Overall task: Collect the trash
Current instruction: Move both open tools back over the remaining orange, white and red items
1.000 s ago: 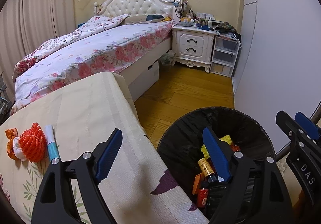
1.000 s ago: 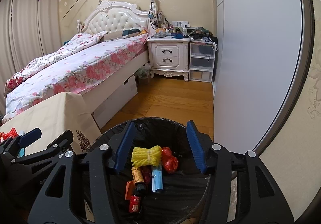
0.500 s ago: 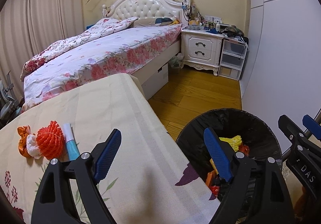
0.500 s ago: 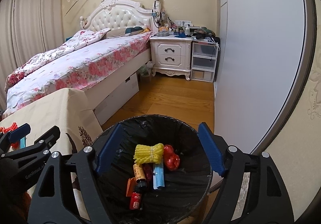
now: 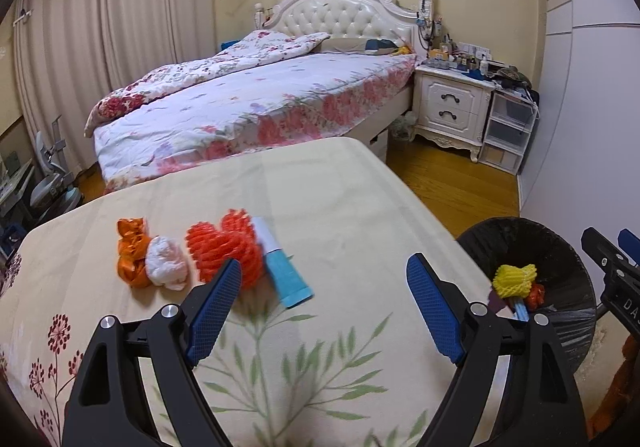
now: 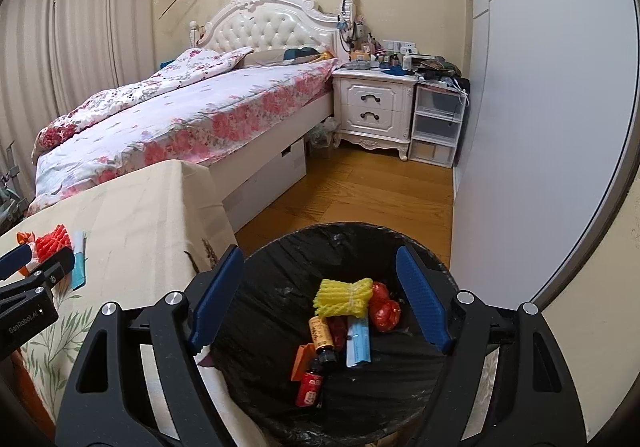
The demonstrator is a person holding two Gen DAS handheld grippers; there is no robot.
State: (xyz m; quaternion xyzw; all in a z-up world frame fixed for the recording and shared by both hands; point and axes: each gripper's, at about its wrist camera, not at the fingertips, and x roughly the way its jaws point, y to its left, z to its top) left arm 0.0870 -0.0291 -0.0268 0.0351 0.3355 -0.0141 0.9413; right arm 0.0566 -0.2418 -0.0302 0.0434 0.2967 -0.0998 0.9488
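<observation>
Lying on the cloth-covered bench [image 5: 360, 207], the blue-and-white tube [image 5: 282, 267] runs lengthwise away from the camera, white end far, beside an orange foam net [image 5: 224, 247], a white wad [image 5: 166, 265] and an orange wrapper [image 5: 130, 251]. The left claw [image 5: 324, 303] hangs above them, spread wide and empty. Only the right wrist view looks into the black-lined bin [image 6: 280, 279]: yellow net [image 6: 344, 297], bottles, red scraps. The right claw [image 6: 320, 299] has just been opening, nothing between its jaws. Behind: floral bed [image 5: 260, 103], wooden floor.

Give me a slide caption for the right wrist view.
Open right gripper above black-lined bin holding collected trash.
</observation>
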